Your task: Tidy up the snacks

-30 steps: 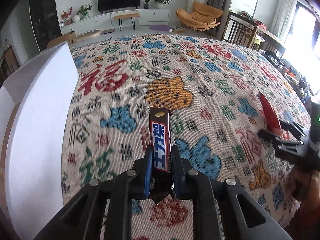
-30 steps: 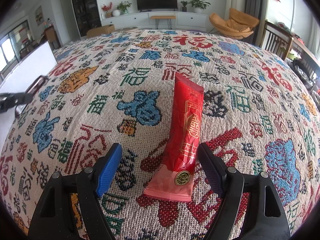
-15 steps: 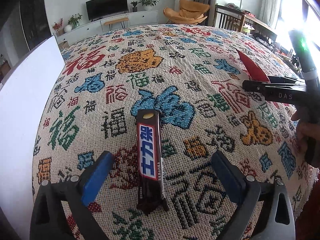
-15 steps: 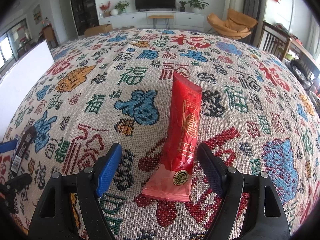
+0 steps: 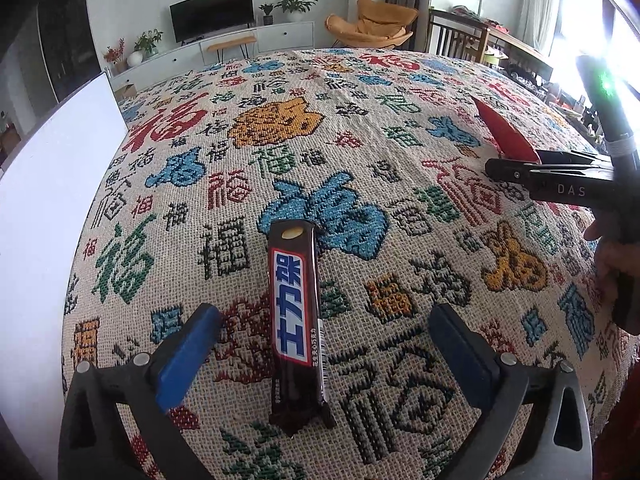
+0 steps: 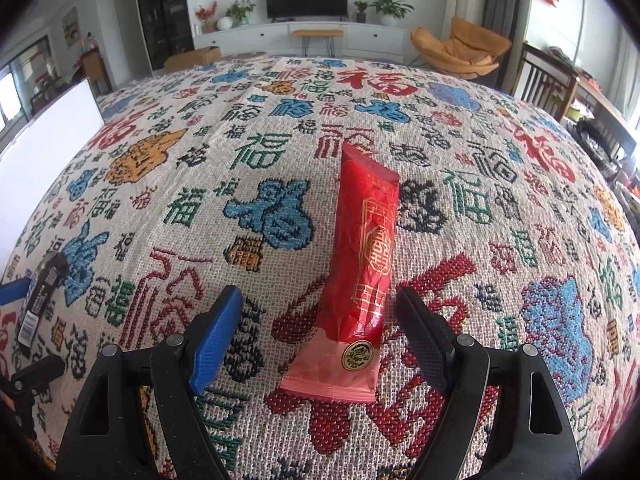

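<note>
A dark brown chocolate bar [image 5: 297, 312] with a blue and white label lies flat on the patterned tablecloth [image 5: 360, 128], between the fingers of my open left gripper [image 5: 326, 320], touching neither. It also shows in the right wrist view [image 6: 42, 292] at the far left. A red snack packet [image 6: 366, 256] with gold print lies flat between the fingers of my open right gripper [image 6: 320, 308], untouched. In the left wrist view the red packet [image 5: 504, 132] and the right gripper [image 5: 520, 168] are at the right.
A white board [image 5: 48, 208] stands along the table's left edge; it also shows in the right wrist view [image 6: 44, 140]. Beyond the table are a TV cabinet [image 6: 304, 36], an orange chair [image 6: 460, 48] and wooden chairs [image 6: 548, 76] at the right.
My left gripper has opened and let go of the chocolate bar, which now lies on the cloth, and has drawn back a little. The right gripper and red packet have not moved.
</note>
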`<state>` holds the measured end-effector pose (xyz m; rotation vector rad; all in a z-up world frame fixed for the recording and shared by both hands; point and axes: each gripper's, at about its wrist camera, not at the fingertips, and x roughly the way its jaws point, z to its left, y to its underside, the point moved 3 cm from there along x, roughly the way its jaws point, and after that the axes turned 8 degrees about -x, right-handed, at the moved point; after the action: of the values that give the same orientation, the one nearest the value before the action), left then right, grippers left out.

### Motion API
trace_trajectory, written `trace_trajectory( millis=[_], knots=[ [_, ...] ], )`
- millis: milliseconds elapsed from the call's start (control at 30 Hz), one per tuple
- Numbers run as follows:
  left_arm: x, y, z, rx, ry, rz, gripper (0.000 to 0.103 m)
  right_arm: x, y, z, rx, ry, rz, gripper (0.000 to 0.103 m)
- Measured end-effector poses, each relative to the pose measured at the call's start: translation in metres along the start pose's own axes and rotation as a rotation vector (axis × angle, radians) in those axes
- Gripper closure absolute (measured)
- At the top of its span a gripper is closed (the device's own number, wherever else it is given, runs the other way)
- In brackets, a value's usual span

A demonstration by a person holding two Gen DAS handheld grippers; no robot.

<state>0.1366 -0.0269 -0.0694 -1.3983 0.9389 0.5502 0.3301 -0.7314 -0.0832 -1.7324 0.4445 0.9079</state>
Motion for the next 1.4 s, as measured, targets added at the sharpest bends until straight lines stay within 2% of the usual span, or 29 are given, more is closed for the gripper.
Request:
trace_trajectory(
  millis=[167, 400, 467, 567, 967, 1400],
  knots=[
    [0.0, 0.0, 0.0, 0.0, 0.0, 0.0, 0.0, 0.0, 0.0, -0.002, 0.008, -0.014, -0.004, 0.019],
    [0.0, 0.0, 0.0, 0.0, 0.0, 0.0, 0.0, -0.008, 0.007, -0.027, 0.151, -0.206, -0.082, 0.018],
    [0.0, 0.0, 0.0, 0.0, -0.001, 0.0, 0.0, -0.009, 0.009, -0.032, 0.175, -0.227, -0.093, 0.018],
    [0.0, 0.0, 0.0, 0.0, 0.0, 0.0, 0.0, -0.01, 0.009, -0.029, 0.159, -0.205, -0.084, 0.019],
    [0.0, 0.0, 0.0, 0.0, 0.0, 0.0, 0.0, -0.001, 0.002, -0.001, 0.003, -0.01, 0.002, 0.019],
    [-0.001, 0.001, -0.001, 0.0, 0.0, -0.001, 0.0, -0.001, 0.003, -0.004, 0.003, -0.008, 0.002, 0.019]
  ],
)
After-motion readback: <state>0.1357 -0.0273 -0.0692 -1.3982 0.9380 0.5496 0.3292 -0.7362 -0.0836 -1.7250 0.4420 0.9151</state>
